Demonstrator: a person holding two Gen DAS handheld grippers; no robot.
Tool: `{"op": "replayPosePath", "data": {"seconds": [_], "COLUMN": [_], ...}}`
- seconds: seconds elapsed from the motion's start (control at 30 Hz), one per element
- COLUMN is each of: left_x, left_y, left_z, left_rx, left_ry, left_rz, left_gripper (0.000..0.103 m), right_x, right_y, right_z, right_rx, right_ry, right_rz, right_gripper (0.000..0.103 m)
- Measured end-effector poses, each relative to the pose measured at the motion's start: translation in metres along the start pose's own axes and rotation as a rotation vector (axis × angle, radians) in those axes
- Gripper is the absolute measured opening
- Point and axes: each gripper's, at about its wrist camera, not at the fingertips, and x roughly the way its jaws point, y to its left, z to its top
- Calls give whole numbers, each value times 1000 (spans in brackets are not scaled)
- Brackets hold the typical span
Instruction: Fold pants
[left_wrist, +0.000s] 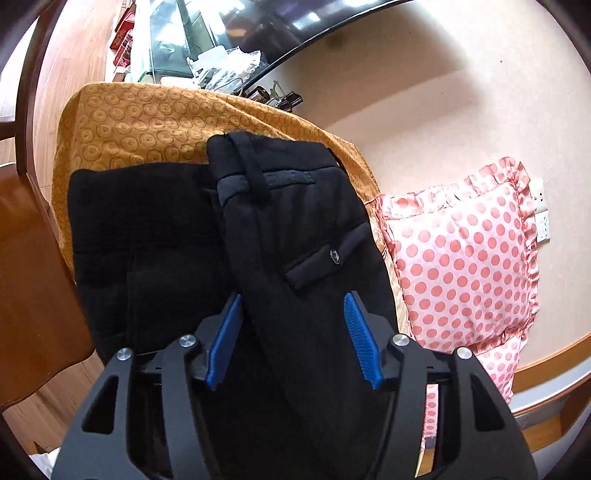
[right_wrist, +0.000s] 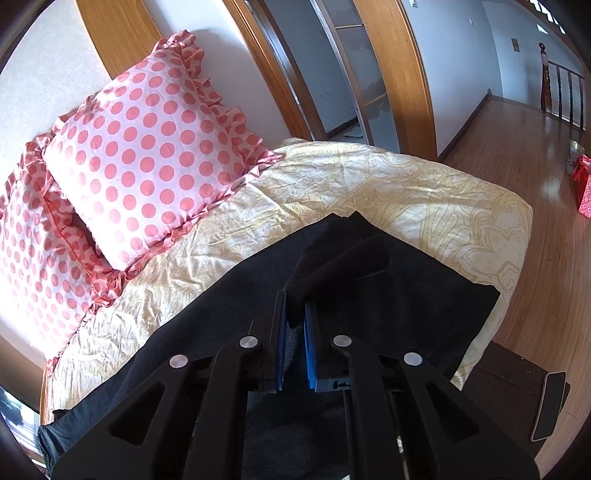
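Note:
Black pants lie on a patterned bedspread, one part folded over the other. The waistband, a belt loop and a buttoned back pocket face up. My left gripper hovers low over the folded layer. Its blue pads stand wide apart, with cloth running between them and no visible squeeze. In the right wrist view the pants spread across the cream bedspread. My right gripper is shut on a raised fold of the black cloth, which bunches up just past the pads.
Two pink polka-dot pillows lean at the head of the bed, also seen as a pillow. Brown wooden furniture stands left of the bed. A dark stand carrying a phone sits by the bed corner. Wooden floor and a doorway lie beyond.

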Motion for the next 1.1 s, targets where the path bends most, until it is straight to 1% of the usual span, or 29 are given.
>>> {"op": "replayPosePath", "data": {"seconds": [0.07, 0.13, 0.17, 0.2, 0.3, 0.43, 0.53, 0.63, 0.8, 0.93, 1.0, 1.03, 1.1], "left_x": [6, 12, 15, 16, 4, -31, -57, -73, -85, -99, -97, -93, -88], "left_y": [-3, -6, -6, -7, -16, -30, -34, -25, 3, 5, 11, 17, 26], "left_z": [7, 11, 12, 12, 5, 1, -3, -9, -18, -22, -21, -20, -20], "left_rx": [-1, 5, 7, 14, 60, 117, 151, 150, 115, 148, 145, 123, 96], "left_ry": [1, 7, 9, 12, -26, -67, -96, -103, -101, -134, -130, -115, -99], "left_rz": [14, 17, 26, 28, 21, -30, -47, -43, -13, -18, 4, 15, 19], "left_gripper": [56, 46, 20, 14, 11, 11, 11, 11, 11, 11, 11, 11, 11], "right_x": [2, 4, 4, 4, 2, -7, -15, -22, -30, -46, -44, -37, -25], "right_y": [-1, -1, -1, -2, -4, -7, -10, -16, -34, -46, -54, -62, -78], "right_z": [0, -1, -2, -2, -1, 5, 9, 9, 1, -5, -10, -15, -25], "right_rx": [1, 2, 2, 5, 13, 19, 24, 34, 69, 79, 74, 90, 140], "right_ry": [4, 7, 7, 7, 2, -30, -55, -69, -55, -82, -64, -32, 22], "right_rz": [0, 2, 2, 2, 5, 21, 33, 37, 37, 28, 0, -21, -24], "right_gripper": [9, 9, 9, 9, 9, 9, 9, 9, 9, 9, 9, 9, 9]}}
